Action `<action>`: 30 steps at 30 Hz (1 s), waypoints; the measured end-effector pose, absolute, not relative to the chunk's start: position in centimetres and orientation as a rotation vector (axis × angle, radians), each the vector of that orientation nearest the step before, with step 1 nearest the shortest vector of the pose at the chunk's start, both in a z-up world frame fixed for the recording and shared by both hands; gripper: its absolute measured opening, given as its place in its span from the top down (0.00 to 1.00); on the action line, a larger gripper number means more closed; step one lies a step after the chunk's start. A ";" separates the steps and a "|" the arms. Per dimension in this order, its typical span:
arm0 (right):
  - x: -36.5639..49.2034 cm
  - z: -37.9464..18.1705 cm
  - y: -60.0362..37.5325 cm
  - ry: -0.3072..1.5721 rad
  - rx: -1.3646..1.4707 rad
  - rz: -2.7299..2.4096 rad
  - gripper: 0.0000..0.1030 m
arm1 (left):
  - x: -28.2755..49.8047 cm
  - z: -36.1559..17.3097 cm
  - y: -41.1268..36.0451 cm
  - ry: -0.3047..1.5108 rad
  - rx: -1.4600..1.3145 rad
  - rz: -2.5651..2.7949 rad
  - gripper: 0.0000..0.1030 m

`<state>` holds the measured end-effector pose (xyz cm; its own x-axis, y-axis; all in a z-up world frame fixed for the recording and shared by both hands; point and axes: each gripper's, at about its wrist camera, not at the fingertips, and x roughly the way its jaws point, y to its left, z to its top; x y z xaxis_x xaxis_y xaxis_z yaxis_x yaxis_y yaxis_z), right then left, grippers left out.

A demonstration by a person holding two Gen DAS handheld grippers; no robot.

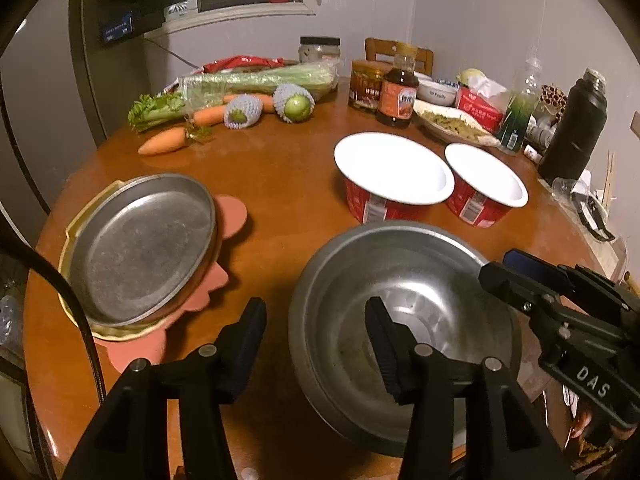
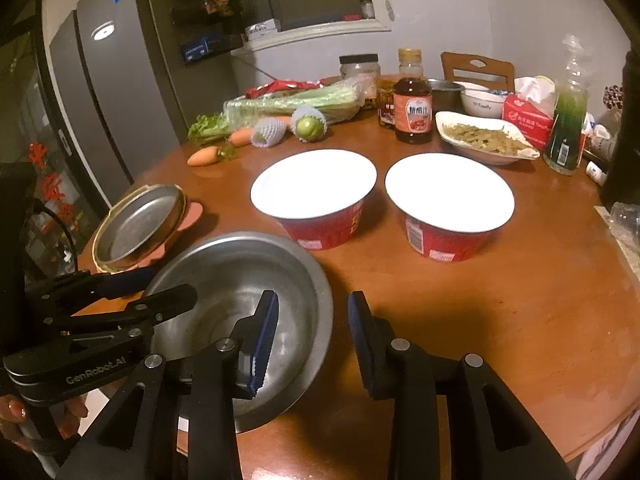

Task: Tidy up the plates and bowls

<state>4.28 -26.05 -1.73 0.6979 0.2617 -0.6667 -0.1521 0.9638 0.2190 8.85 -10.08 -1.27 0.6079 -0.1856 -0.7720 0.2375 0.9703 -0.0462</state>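
Two grippers straddle opposite sides of the steel bowl, which sits upright near the table edge closest to me; I read this as a two-sided hold on its rim being let go. My left gripper has its jaws spread, one finger outside the bowl's rim at nine o'clock and one inside the basin; neither pad presses on metal. My right gripper is likewise spread across the rim at three o'clock, its inner pad hanging over the basin and its outer pad over bare wood; nothing is pinched.

Beyond the bowl, at twelve to one o'clock in the left wrist view, stand two red paper bowls with white interiors, just beside each other and upright; paired this way they look ready to nest. At ten o'clock a shallow metal plate lies tilted on a yellow-rimmed dish, itself on a pink mat; this seems to be the plate stack, flat ware kept apart from deep ware.

Farther back lie celery, carrots, a sauce bottle and a dish of greens, none of them my concern.

I judge the steel bowl set down, with the red bowls left to gather.
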 end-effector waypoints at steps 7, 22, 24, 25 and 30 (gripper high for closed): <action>5.1 -0.3 -26.8 0.732 0.194 0.226 0.53 | 9.6 0.8 -10.0 0.835 0.070 -0.242 0.46; 8.4 0.4 -28.1 0.756 0.274 0.204 0.52 | 13.8 3.3 -11.4 0.808 0.076 -0.252 0.45; 8.7 0.5 -28.2 0.759 0.283 0.202 0.52 | 14.4 3.5 -11.4 0.809 0.080 -0.249 0.45; 8.9 0.5 -28.3 0.765 0.289 0.201 0.52 | 14.8 3.5 -11.5 0.809 0.079 -0.248 0.45; 10.2 0.3 -28.2 0.786 0.306 0.204 0.53 | 16.7 3.3 -11.8 0.837 0.077 -0.264 0.45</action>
